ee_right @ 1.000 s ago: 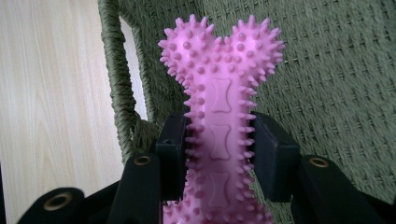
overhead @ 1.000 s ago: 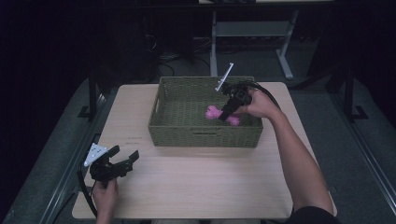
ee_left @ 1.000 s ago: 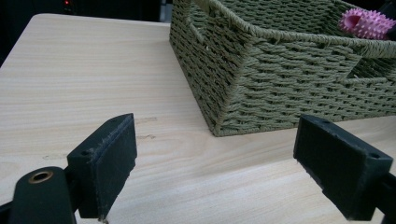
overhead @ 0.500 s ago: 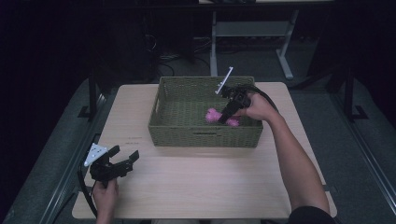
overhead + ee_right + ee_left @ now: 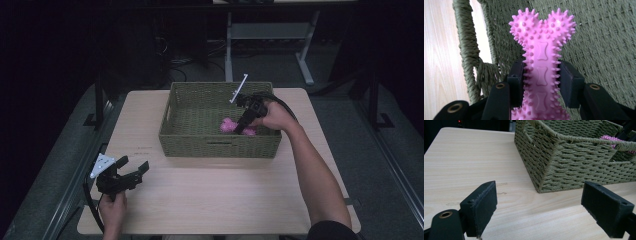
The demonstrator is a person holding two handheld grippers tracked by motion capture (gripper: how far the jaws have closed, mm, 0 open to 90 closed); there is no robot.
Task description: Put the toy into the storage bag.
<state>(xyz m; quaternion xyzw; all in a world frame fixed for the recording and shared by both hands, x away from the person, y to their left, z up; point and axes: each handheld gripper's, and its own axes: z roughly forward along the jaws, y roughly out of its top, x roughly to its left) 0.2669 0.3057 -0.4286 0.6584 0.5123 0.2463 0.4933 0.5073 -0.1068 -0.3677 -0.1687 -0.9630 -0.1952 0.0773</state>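
A pink spiky bone-shaped toy [image 5: 541,57] is clamped between the jaws of my right gripper [image 5: 541,82], which is shut on its middle. In the high view this right gripper [image 5: 242,125] reaches down into the green woven basket [image 5: 190,142] near its front right part, with the pink toy [image 5: 229,126] showing beside the jaws. My left gripper [image 5: 132,172] rests low over the table's front left corner, jaws wide open and nothing between them. In the left gripper view the basket [image 5: 564,167] stands ahead and the toy [image 5: 607,138] peeks over its rim.
The basket sits at the back middle of a light wooden table [image 5: 215,200]. A white tag [image 5: 239,89] sticks up from the right gripper. Dark floor, table legs and cables lie beyond the far edge.
The right gripper with the pink toy has stayed inside the basket, shifting only slightly. The left gripper has not moved.
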